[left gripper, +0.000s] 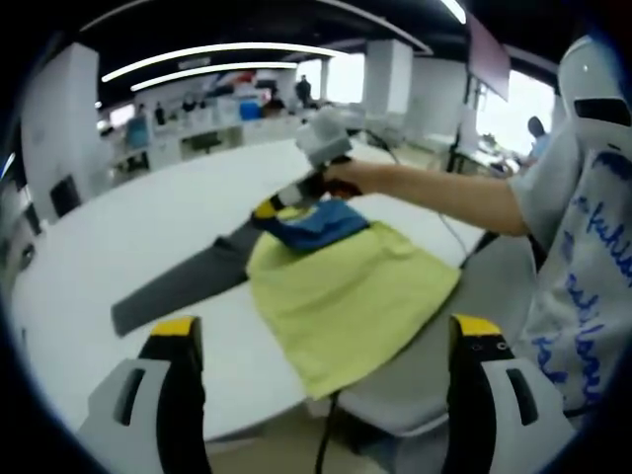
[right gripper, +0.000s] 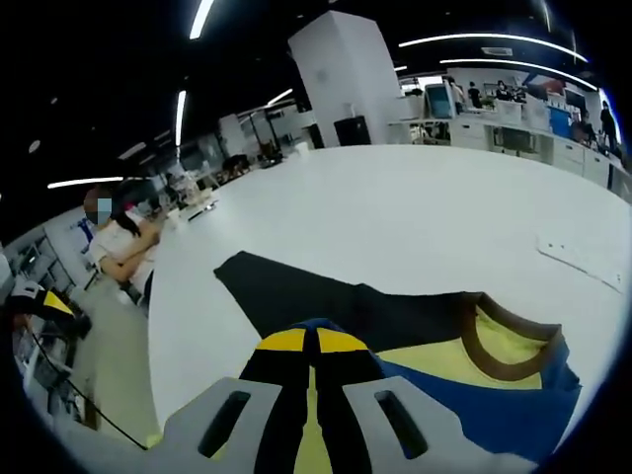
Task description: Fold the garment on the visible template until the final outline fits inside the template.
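While office workstations line the background, the white desk (left gripper: 118,247) carries a yellow garment (left gripper: 346,296) on a dark template (left gripper: 188,281); right gripper (right gripper: 314,346) fingers clenched on its blue part, left gripper (left gripper: 321,341) fingers released.

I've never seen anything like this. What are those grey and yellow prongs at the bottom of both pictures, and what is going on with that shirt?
No robot here: a person holds a pair of tongs in each hand, and a fisheye camera rides on each pair. The left gripper view looks past the left tongs, which stand wide open with nothing between them. Across the white table it also shows the person's hand working the right tongs. The right gripper view looks along those right tongs, whose yellow tips are shut on the yellow garment near its blue sleeve and brown collar. The dark grey sheet under the garment is probably the folding template.
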The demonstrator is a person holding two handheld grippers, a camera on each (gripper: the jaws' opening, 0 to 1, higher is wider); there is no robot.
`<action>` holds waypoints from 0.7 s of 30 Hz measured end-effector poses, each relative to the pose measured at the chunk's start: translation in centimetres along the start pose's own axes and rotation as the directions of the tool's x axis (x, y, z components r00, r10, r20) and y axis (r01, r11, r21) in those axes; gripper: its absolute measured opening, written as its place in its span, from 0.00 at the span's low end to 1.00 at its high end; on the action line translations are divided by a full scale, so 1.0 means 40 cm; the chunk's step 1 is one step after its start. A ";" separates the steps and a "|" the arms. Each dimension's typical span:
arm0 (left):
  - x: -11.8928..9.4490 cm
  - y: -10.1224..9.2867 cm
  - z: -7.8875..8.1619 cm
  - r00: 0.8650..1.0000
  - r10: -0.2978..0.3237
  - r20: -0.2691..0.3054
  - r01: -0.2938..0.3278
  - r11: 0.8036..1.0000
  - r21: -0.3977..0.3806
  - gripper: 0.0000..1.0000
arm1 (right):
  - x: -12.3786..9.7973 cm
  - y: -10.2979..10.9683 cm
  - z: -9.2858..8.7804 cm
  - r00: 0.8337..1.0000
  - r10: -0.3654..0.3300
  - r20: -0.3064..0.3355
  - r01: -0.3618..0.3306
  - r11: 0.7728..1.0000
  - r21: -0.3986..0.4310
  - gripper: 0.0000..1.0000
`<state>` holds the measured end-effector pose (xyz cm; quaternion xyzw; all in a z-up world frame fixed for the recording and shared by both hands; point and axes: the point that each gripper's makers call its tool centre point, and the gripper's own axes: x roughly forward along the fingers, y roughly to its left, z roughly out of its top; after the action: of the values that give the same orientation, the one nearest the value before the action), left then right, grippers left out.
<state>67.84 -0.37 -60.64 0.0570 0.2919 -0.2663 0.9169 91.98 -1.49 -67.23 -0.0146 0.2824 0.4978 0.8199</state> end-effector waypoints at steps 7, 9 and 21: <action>-0.002 0.002 0.005 1.000 0.001 0.002 -0.001 1.000 0.003 0.99 | 0.022 0.019 0.001 1.000 0.021 -0.013 -0.021 1.000 -0.009 0.01; -0.002 0.002 0.005 1.000 0.001 0.002 -0.001 1.000 0.003 0.99 | 0.026 0.016 -0.005 1.000 0.017 -0.021 -0.017 1.000 -0.016 0.01; -0.012 0.013 -0.006 1.000 0.018 -0.010 -0.018 1.000 -0.013 0.99 | 0.058 0.024 -0.033 0.999 0.032 -0.030 -0.034 0.998 -0.054 0.02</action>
<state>67.66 0.34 -60.59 0.0549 0.2976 -0.2558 0.9181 91.42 0.45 -69.19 -0.0394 0.2810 0.5186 0.8066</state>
